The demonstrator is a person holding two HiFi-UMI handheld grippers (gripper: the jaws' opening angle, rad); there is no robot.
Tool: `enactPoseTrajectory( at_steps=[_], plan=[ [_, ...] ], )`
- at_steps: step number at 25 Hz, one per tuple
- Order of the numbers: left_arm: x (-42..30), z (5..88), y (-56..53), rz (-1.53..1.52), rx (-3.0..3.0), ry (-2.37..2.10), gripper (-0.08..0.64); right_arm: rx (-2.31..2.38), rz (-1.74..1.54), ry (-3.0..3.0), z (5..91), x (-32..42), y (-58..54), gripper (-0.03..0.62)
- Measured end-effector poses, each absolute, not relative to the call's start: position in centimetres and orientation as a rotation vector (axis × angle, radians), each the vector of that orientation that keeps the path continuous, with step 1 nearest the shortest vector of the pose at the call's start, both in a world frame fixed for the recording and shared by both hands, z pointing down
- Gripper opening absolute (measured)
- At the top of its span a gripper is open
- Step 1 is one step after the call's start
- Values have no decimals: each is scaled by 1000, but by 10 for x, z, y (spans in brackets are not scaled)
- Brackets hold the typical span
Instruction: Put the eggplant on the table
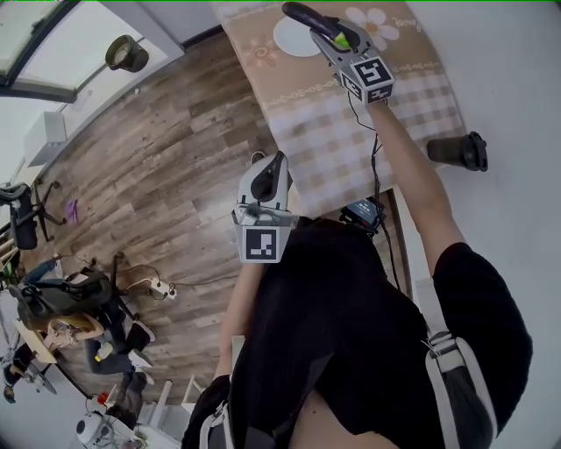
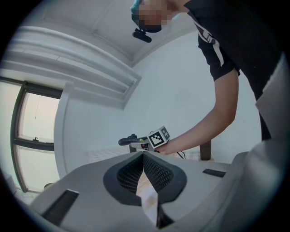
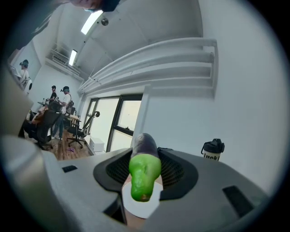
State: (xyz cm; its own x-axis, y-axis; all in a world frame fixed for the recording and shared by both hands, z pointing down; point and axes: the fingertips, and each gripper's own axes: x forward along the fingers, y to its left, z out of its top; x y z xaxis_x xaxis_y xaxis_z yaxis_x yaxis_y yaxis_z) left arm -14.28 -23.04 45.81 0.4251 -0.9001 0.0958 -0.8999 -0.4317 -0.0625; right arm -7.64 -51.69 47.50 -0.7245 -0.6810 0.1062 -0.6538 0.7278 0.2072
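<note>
The eggplant (image 1: 302, 13), dark purple with a bright green stem end (image 1: 340, 39), is held level in my right gripper (image 1: 317, 24), which is shut on it above the far part of the table (image 1: 351, 131). Under it lies a white plate (image 1: 289, 39). In the right gripper view the eggplant (image 3: 144, 170) sticks out between the pads, stem towards the camera, over the plate (image 3: 140, 207). My left gripper (image 1: 276, 167) hangs at the table's near edge, shut and empty; in its own view the left gripper (image 2: 142, 156) has its pads together, and the right gripper (image 2: 158, 137) shows beyond.
The table wears a beige checked cloth with flower prints. A black lidded cup (image 1: 458, 151) stands to the right on a white surface, also seen as the cup (image 3: 213, 148) from the right gripper. Wooden floor (image 1: 166, 175) lies left, with office chairs (image 1: 61, 294) and people farther off.
</note>
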Motion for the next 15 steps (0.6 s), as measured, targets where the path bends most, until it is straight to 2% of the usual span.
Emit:
enactPoseTrajectory(
  at_steps=[15],
  plan=[
    [-147, 458, -247, -120, -2635, 1673, -8, 1027, -113, -2606, 550, -71, -558, 173]
  ],
)
